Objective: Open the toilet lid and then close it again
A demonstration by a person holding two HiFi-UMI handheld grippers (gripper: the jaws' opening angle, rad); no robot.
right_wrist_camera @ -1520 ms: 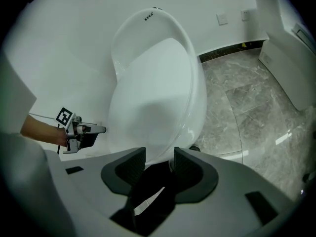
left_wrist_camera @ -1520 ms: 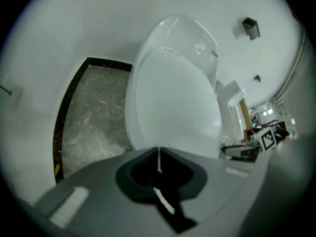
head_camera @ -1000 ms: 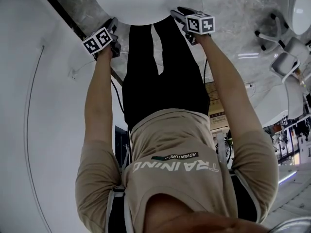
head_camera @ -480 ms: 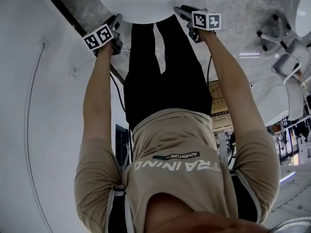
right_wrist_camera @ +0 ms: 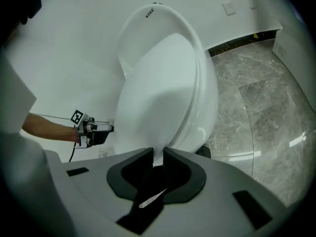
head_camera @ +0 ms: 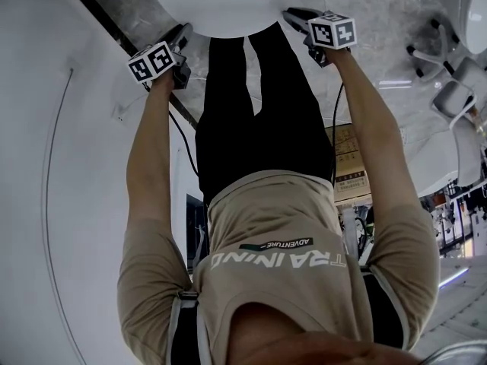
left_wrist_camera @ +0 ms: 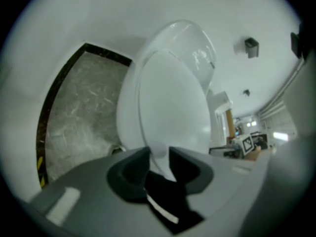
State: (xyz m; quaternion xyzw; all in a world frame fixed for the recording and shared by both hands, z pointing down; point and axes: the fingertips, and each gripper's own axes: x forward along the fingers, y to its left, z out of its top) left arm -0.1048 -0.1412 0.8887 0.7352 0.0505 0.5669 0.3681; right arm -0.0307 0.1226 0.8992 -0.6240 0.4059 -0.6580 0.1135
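Symmetry: with right claw just closed onto toilet lid rim, pinch just-widened, gaping left claw there too, then lift evenly.

The toilet lid and bowl were smooth, glossy white. The floor was polished grey veined stone. The left gripper and right gripper had matt grey plastic bodies with matt black jaw linings. The shirt was beige cloth.

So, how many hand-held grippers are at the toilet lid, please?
2. The left hand-held gripper has the toilet lid edge between jaws that just opened; the right hand-held gripper, jaws just closing, pinches it farther right.
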